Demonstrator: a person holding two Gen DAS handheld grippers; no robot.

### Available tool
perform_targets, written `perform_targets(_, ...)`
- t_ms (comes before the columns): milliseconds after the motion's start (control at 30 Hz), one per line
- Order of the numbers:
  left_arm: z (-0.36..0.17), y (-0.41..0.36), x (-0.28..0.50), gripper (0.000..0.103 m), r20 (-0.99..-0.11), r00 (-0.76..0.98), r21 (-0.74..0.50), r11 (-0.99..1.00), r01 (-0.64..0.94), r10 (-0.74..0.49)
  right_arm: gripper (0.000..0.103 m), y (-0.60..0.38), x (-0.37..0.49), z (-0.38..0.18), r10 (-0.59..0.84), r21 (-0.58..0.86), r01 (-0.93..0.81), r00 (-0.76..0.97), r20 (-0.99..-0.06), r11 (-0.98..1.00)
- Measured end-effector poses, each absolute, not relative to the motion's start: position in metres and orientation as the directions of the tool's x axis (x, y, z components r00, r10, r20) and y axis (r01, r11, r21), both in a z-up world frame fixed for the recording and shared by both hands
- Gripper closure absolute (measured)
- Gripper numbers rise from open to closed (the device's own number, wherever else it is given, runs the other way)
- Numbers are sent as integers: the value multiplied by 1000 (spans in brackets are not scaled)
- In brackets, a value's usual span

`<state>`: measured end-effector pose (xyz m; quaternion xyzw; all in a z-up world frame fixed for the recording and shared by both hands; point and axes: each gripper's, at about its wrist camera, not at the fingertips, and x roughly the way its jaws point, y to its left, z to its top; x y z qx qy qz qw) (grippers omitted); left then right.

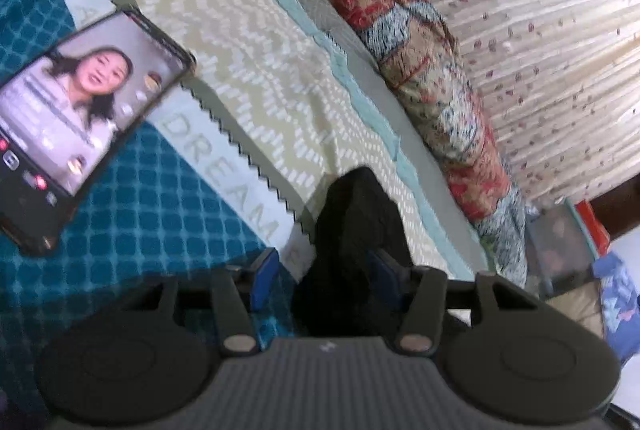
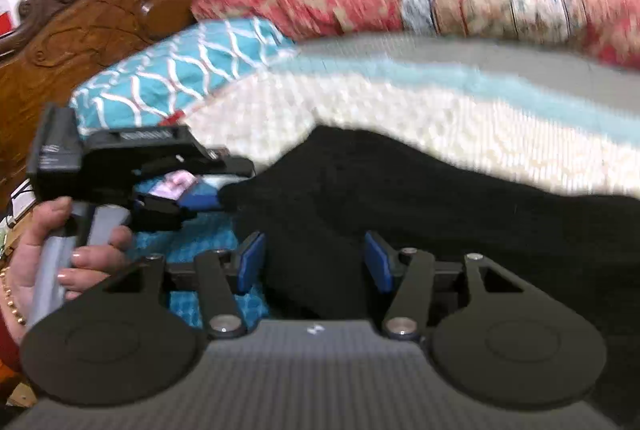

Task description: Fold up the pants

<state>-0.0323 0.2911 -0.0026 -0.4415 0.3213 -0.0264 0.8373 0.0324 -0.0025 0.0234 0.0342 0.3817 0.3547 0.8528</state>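
Pants, black, are lying bunched on the bed, spreading from the centre of the right wrist view toward 3 o'clock. Left gripper is standing with its blue pads spread; a dark fold of the pants is rising between them against the right pad, and whether the pads are pinching it cannot be told. Right gripper is holding its fingers wide apart with black cloth lying between them, not clamped. In the right wrist view the left gripper's tip is touching the pants' edge at 9 o'clock, the person's left hand gripping its grey handle.

Bedspread is running bare from the centre toward 11 o'clock in the left wrist view; its pale band is reading "DREAM". Phone is lying at 9 o'clock, screen lit with a video of a woman. Rolled patchwork quilt is bordering the bedspread's far edge from 12 to 4 o'clock. Carved wooden headboard is closing the 10 o'clock side.
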Motion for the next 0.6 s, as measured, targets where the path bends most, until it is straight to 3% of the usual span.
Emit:
perform_targets(67, -3, 278, -29, 53, -546, 777, -714, 659, -238, -312, 54, 7, 42, -7, 610, 371, -547, 357, -708, 750)
perform_targets(167, -1, 264, -26, 56, -602, 758, -625, 739, -252, -251, 54, 13, 38, 1, 596, 312, -587, 384, -705, 747)
perform_targets(267, 8, 269, -31, 56, -599, 762, -638, 721, -270, -245, 54, -2, 36, 20, 625, 334, -589, 403, -668, 736)
perform_targets(433, 34, 288, -56, 56, -491, 848, -724, 634, -271, -198, 54, -47, 23, 33, 619, 328, -556, 487, -616, 764)
perform_targets(600, 58, 252, -43, 54, -459, 846, -697, 701, -153, -272, 54, -91, 12, 27, 559, 319, -474, 554, -617, 821)
